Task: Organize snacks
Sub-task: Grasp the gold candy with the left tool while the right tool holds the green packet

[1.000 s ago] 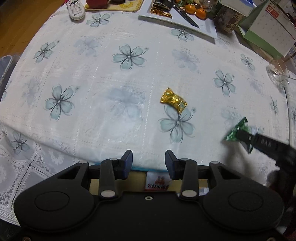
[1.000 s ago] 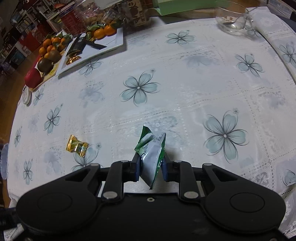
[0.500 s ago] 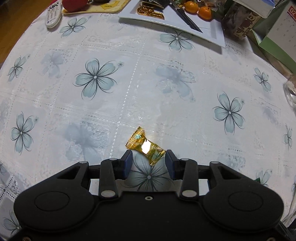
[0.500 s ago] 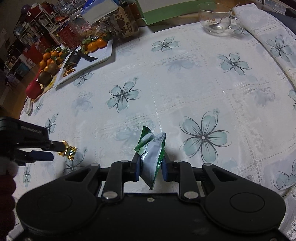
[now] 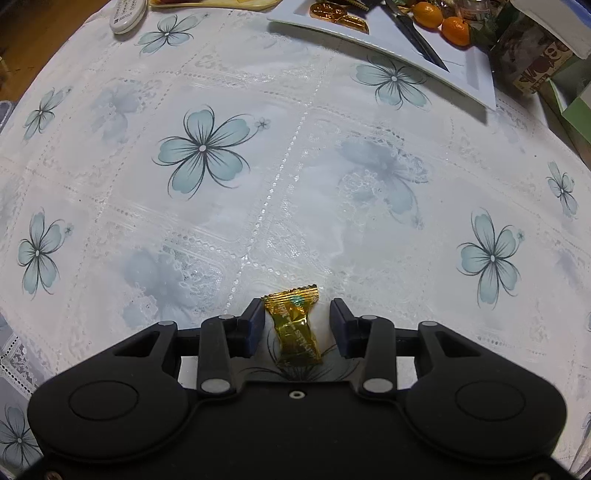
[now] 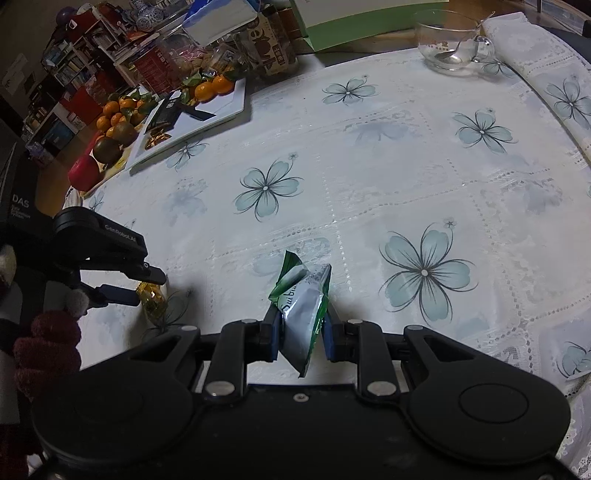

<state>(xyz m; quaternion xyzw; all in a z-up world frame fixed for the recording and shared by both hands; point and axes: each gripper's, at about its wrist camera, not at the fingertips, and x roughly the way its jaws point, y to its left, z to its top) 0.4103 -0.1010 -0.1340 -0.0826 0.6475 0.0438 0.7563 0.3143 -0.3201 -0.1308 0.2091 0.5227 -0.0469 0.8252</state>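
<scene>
A gold-wrapped candy (image 5: 295, 326) lies on the flowered tablecloth between the fingers of my left gripper (image 5: 297, 314), which is open around it with gaps on both sides. The candy also shows in the right wrist view (image 6: 152, 297), with the left gripper (image 6: 147, 282) over it. My right gripper (image 6: 300, 325) is shut on a green and white snack packet (image 6: 303, 306), held just above the table. A white tray (image 5: 461, 70) at the far side holds more gold candies (image 5: 338, 16), a knife and oranges.
A remote (image 5: 127, 16) lies at the far left. Oranges and fruit (image 6: 118, 122), jars and a green box (image 6: 354, 22) crowd the far edge. A glass bowl with a spoon (image 6: 448, 50) stands far right.
My left gripper has moved forward and down over the gold candy, which now lies between its open fingers. My right gripper still holds the green packet.
</scene>
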